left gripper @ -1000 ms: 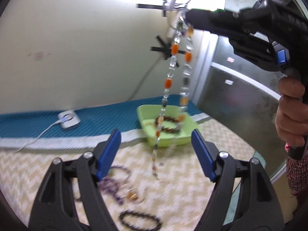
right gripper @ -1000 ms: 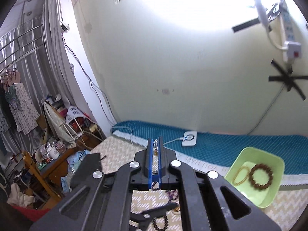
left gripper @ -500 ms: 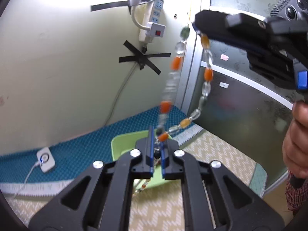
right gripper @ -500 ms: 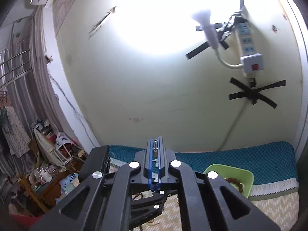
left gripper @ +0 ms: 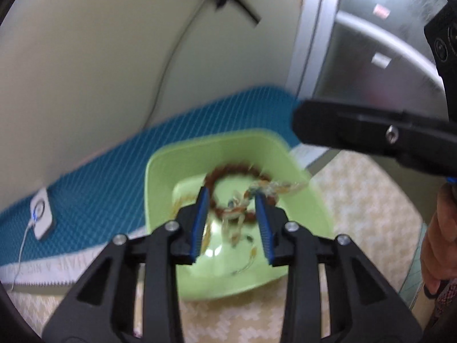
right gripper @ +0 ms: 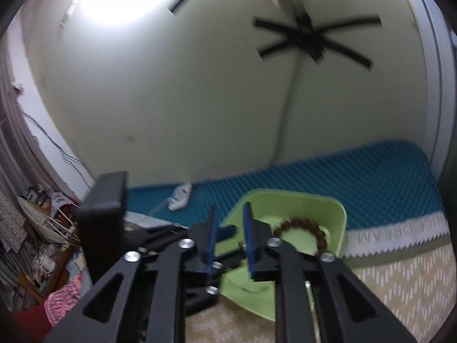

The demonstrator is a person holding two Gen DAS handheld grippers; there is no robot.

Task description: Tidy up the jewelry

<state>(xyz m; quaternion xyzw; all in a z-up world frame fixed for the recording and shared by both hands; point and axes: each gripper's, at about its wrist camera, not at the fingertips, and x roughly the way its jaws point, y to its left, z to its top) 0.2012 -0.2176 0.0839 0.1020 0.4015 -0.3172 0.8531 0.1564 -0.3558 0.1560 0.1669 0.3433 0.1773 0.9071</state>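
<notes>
The beaded necklace (left gripper: 254, 197) lies blurred in the middle of the green tray (left gripper: 160, 171), draped over a brown bead bracelet (left gripper: 228, 171) already there, so by my reading 2 pieces are sorted; whether more jewelry waits on the mat cannot be seen. The left gripper (left gripper: 232, 223) hangs over the tray's near edge, jaws apart and empty. The right gripper (right gripper: 230, 240) hovers at the tray's left rim, jaws also parted, holding nothing

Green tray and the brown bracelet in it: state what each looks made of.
Green tray: likely moulded plastic, smooth and slightly glossy, with rounded corners. Brown bracelet: round matte beads, probably wood or seed; blur leaves this open.
</notes>
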